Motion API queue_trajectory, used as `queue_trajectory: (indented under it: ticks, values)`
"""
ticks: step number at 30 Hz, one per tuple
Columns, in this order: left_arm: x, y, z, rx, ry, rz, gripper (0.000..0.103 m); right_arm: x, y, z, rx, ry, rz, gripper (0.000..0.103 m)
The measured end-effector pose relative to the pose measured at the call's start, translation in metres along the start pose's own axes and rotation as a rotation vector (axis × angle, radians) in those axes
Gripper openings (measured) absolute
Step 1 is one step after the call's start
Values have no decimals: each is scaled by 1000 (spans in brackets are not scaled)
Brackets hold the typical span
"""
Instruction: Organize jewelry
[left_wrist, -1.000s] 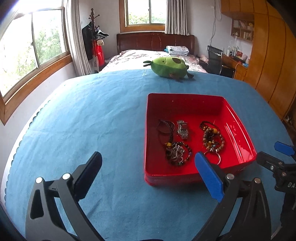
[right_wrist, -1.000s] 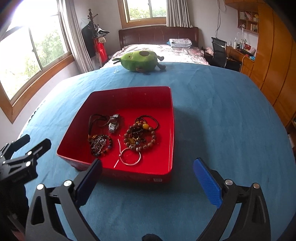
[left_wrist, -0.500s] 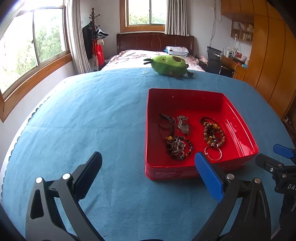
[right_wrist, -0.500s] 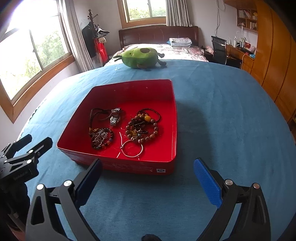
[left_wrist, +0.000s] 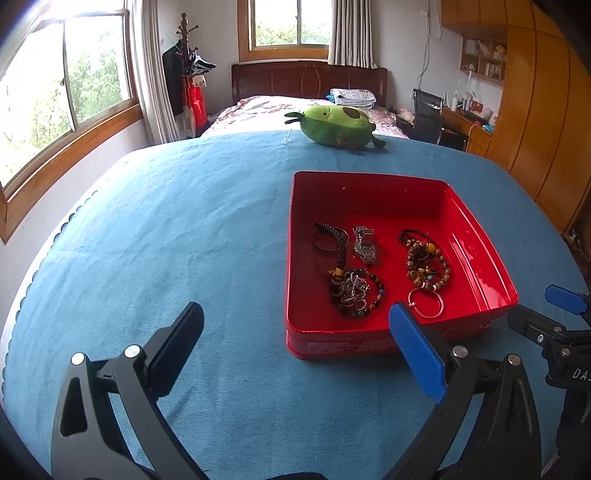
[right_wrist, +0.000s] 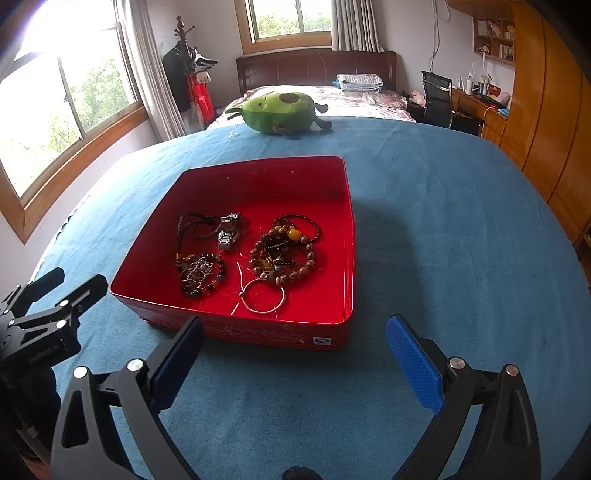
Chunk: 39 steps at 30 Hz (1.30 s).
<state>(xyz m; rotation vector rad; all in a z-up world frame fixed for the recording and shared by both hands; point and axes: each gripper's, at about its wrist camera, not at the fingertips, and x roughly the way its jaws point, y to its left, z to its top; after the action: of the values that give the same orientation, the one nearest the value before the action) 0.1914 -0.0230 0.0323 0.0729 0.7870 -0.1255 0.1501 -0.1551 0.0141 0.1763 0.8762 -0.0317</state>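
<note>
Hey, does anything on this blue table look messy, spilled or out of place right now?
Nothing has spilled: all the jewelry sits inside the red tray. The beaded bracelets lie in a tangled heap, and a green plush toy at the table's far edge seems unrelated to jewelry.

1. The left camera sits low over the blue cloth-covered table (left_wrist: 184, 229), looking forward. The shallow red metal tray (left_wrist: 295, 343) is near, to its right.
2. The right camera looks forward too. The tray (right_wrist: 258, 334) is close, slightly left.
3. Both see the tray and the green avocado plush toy (left_wrist: 336, 125).
</note>
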Motion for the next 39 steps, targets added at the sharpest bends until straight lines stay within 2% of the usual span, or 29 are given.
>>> queue_trajectory:
  ticks: [39]
  values:
    - [4,-2,-1,7,14,7,100,3,-1,-2,1,7,-3,99]
